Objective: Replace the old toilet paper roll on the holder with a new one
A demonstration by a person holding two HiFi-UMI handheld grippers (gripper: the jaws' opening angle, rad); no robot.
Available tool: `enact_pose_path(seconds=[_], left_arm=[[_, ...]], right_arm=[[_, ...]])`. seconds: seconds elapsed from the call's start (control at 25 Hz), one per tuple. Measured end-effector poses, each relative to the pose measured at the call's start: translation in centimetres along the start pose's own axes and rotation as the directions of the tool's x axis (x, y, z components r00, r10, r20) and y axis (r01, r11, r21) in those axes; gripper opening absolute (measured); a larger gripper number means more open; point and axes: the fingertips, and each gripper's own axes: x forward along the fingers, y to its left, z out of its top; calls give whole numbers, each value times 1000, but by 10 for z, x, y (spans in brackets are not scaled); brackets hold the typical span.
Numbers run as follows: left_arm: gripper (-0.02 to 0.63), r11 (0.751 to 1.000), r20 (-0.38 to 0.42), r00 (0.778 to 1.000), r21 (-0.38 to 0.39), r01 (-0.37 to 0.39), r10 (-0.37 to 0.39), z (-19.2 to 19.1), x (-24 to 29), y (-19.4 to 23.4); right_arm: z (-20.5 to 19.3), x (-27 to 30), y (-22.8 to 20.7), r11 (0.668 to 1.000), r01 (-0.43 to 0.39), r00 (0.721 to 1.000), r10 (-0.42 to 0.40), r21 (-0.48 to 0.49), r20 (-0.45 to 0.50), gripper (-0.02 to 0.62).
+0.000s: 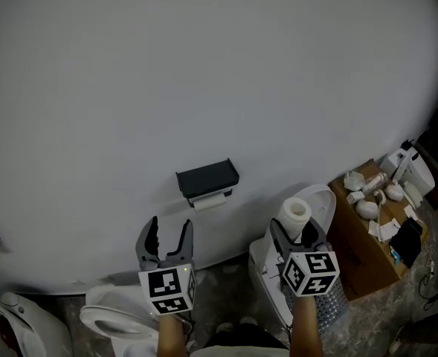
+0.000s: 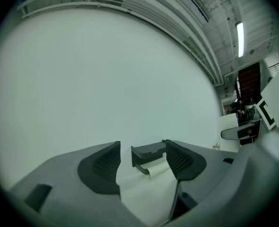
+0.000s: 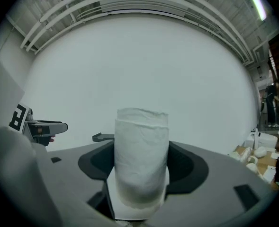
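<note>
White, soft and slightly crumpled, the new toilet paper roll [image 3: 141, 167] stands upright between the jaws of your right gripper [image 1: 298, 233], at the lower right of the head view. Its hollow core faces up. The dark, scooped pads [image 3: 186, 167] press against its sides, so this tool is clamped on the roll.

Your left gripper [image 1: 170, 235], at the lower centre-left, holds nothing. Its two grey jaws stand apart, and their dark pads [image 2: 106, 162] carry a fine mesh texture. Each tool bears a cube of black-and-white square markers just above your wrist.

Under your arms, along the bottom edge, sits a glossy white toilet [image 1: 107, 320] with a rounded rim.

Further off, on the smooth, pale grey wall [image 1: 204, 73], the holder [image 1: 207, 175] is a flat, boxy black shelf near the frame's centre. Beneath it hangs the old roll [image 1: 210, 201], slim and pale. In the left gripper view the holder shows in the gap between the parted jaws, well apart from them.

At the right edge, a brown cardboard box [image 1: 364, 262] carries white, rounded pieces that are too small to identify.
</note>
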Motion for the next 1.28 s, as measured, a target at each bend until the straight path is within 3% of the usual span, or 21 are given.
enact_pose_path(seconds=[0.32,0.44,0.6,0.72,0.92,1.0,1.12,1.28], left_arm=[[288,998,-12,998,40,-57,58,5,16,-8],[288,985,-18,998,159,-64,68,5,24,-16],[288,940,-43,998,339,-34,52,-1,37,-33],[288,853,-109,994,521,30,31,-17,49,-49],[288,620,-228,971,774,131,79,-58,72,-65],[288,548,-264,958,821,160,115,-77,82,-67],[288,482,-301,944,853,202,137,-97,95,-69],[288,413,-290,947,886,212,136,-105,110,-77]], right_arm=[[6,32,-12,997,-68,997,68,-20,-23,304],[5,40,-17,997,-80,996,79,-23,-29,304],[0,49,-22,996,-90,995,89,-21,-39,304],[-1,54,-26,996,-91,995,90,-20,-42,304],[-2,63,-35,996,-87,995,86,-18,-49,304],[-4,67,-39,997,-80,995,79,-14,-53,304],[-6,72,-42,997,-80,995,79,-12,-62,304],[-9,77,-47,998,-67,995,66,-13,-71,304]])
